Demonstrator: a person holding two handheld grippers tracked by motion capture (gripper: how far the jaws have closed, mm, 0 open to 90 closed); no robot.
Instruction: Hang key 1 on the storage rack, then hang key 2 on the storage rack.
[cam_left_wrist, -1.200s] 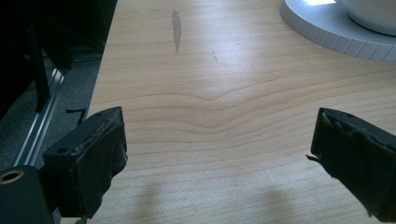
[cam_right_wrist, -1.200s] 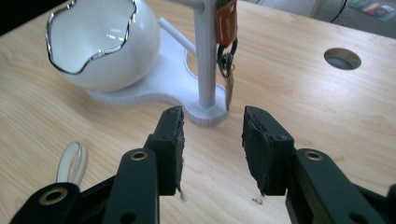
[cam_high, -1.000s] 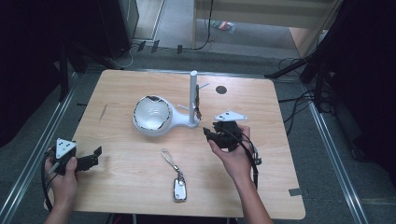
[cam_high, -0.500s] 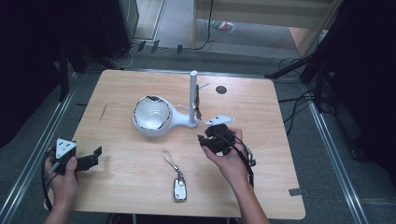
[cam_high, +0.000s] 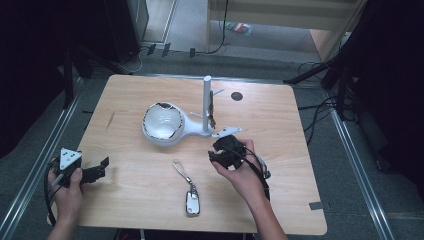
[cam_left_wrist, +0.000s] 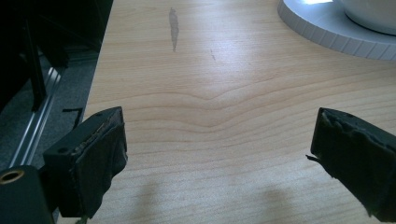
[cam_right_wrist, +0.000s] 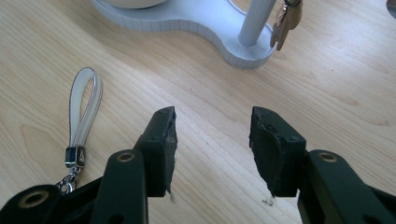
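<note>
A silver key fob (cam_high: 191, 203) with a white strap loop (cam_high: 180, 169) lies on the wooden table (cam_high: 280, 150) near the front. Behind it stands a white stand (cam_high: 165, 125) with a bowl and an upright post (cam_high: 206, 102), from which keys (cam_high: 212, 107) hang. My right gripper (cam_high: 217, 150) hovers just in front of the stand's base (cam_right_wrist: 196, 21), to the right of the strap (cam_right_wrist: 84, 105). Its jaws (cam_right_wrist: 212, 140) have just been opening, and nothing is between them. My left gripper (cam_high: 104, 165) rests wide open at the table's left front (cam_left_wrist: 215, 158), with nothing in it.
A small dark round hole (cam_high: 236, 96) marks the table's far side. Metal floor rails (cam_high: 30, 170) run along both sides of the table, and cables (cam_high: 320, 112) lie on the floor at the right. Bare wood lies between the two grippers.
My right gripper has moved left and slightly nearer the table's front, closer to the strap, and its jaws stand a little wider. The left gripper has stayed put.
</note>
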